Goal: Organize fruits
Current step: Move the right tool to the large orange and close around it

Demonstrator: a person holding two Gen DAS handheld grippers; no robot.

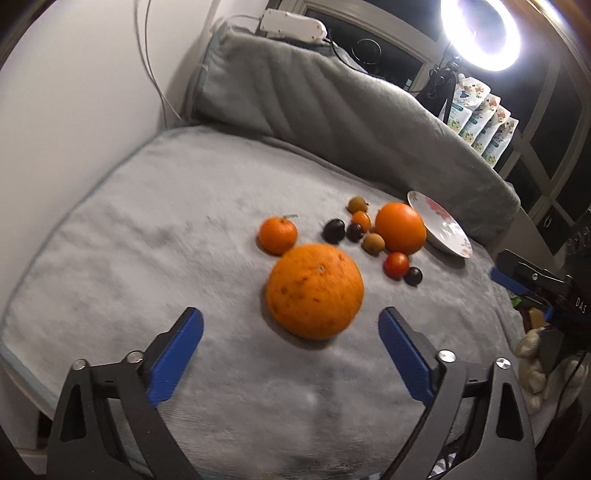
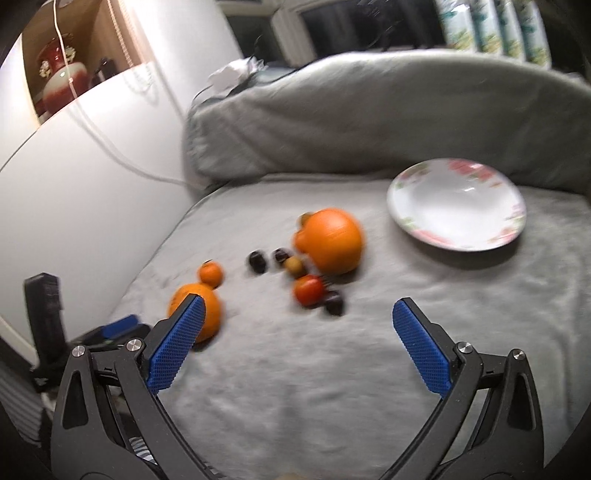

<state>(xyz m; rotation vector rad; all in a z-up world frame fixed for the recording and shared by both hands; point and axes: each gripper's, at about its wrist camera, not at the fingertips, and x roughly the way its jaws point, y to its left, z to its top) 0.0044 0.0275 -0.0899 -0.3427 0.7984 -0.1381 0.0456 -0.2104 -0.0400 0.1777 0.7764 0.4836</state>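
Observation:
A big speckled orange point(image 1: 314, 291) lies on the grey blanket just ahead of my left gripper point(image 1: 291, 320), whose blue fingers stand open on either side of it, apart from it. Behind it sit a small mandarin point(image 1: 277, 235), a second large orange point(image 1: 400, 228), a red tomato point(image 1: 396, 264), dark plums point(image 1: 334, 230) and small brownish fruits point(image 1: 373, 243). A white flowered plate point(image 1: 447, 229) lies empty at the right. My right gripper point(image 2: 297, 308) is open over bare blanket, with the tomato point(image 2: 308, 290) and the large orange point(image 2: 328, 240) beyond it and the plate point(image 2: 457, 204) further right.
A grey padded backrest point(image 1: 332, 96) rises behind the fruit. A white wall point(image 1: 74, 110) with hanging cords runs along the left. A bright ring light point(image 1: 480, 33) and patterned pouches point(image 1: 480, 125) stand at the back right. Blanket lies bare in front of the right gripper.

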